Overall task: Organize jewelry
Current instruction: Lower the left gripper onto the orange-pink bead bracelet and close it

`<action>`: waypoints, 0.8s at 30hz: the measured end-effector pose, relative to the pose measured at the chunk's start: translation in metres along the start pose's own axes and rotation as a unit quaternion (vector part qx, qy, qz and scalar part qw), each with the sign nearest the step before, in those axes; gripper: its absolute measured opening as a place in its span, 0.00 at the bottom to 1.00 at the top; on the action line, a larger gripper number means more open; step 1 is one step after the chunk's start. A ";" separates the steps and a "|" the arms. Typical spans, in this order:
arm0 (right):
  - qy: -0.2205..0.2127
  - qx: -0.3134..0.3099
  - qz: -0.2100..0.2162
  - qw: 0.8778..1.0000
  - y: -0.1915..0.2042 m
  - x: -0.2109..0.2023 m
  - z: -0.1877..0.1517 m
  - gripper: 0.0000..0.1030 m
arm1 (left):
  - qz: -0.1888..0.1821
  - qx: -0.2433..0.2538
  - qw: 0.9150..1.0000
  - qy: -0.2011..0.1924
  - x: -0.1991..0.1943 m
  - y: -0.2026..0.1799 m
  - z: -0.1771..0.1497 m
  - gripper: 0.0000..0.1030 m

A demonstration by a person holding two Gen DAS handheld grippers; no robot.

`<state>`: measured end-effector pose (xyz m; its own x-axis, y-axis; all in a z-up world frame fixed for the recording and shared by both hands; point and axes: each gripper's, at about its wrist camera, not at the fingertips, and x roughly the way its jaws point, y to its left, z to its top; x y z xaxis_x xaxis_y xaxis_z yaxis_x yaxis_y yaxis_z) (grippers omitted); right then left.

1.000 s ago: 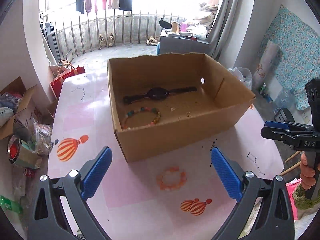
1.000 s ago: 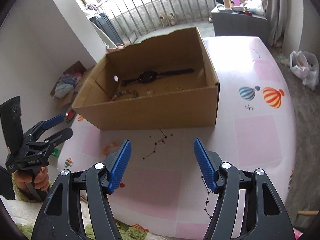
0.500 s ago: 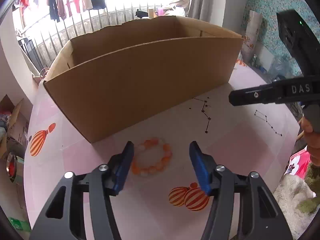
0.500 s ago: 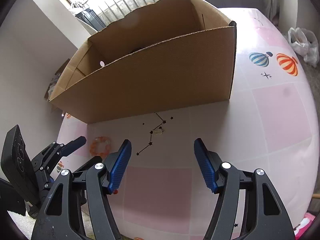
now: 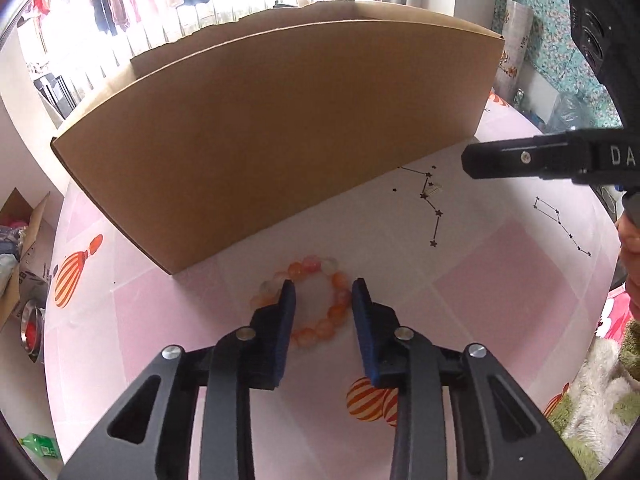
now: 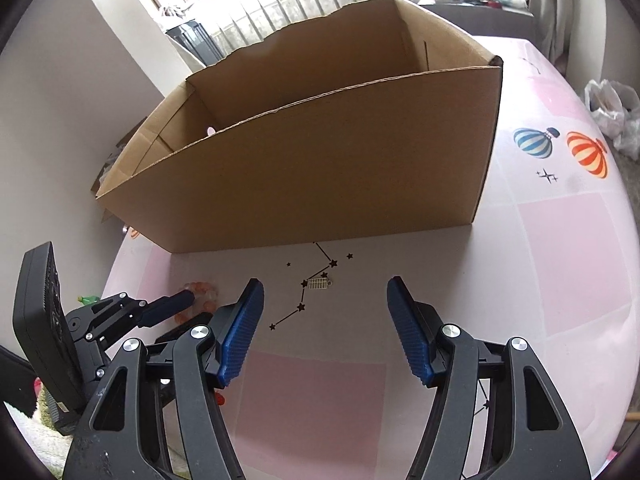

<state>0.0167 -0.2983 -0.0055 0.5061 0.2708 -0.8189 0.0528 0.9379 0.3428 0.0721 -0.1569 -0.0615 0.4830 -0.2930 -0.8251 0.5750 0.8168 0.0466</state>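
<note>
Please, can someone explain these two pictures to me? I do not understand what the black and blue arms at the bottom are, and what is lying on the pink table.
No robot here: a person holds tongs in each hand, with a camera on each. One picture looks along the left tongs, whose jaws are closing around one side of an orange beaded bracelet on the pink balloon-print tablecloth. The other looks along the right tongs, open and empty, aimed at a small pale grid-shaped charm. Behind stands an open brown cardboard box.

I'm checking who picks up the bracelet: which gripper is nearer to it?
Left. The left gripper is closing around the bracelet; the right gripper hangs open off to the side, over a small charm.
</note>
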 end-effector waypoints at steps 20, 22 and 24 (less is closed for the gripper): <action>-0.009 -0.125 -0.093 0.988 0.036 0.036 -0.006 0.13 | 0.012 -0.027 0.999 0.012 -0.003 0.014 0.000 0.09; -0.009 -0.122 -0.092 0.988 0.034 0.036 -0.005 0.12 | 0.012 -0.028 0.999 0.011 -0.002 0.013 0.000 0.09; -0.010 -0.115 -0.089 0.989 0.031 0.034 -0.004 0.11 | 0.011 -0.029 0.999 0.011 -0.001 0.013 0.000 0.09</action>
<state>0.0324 -0.2597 -0.0247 0.5230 0.0949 -0.8471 -0.0543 0.9955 0.0780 0.0789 -0.1456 -0.0599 0.4800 -0.2631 -0.8369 0.5245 0.8508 0.0334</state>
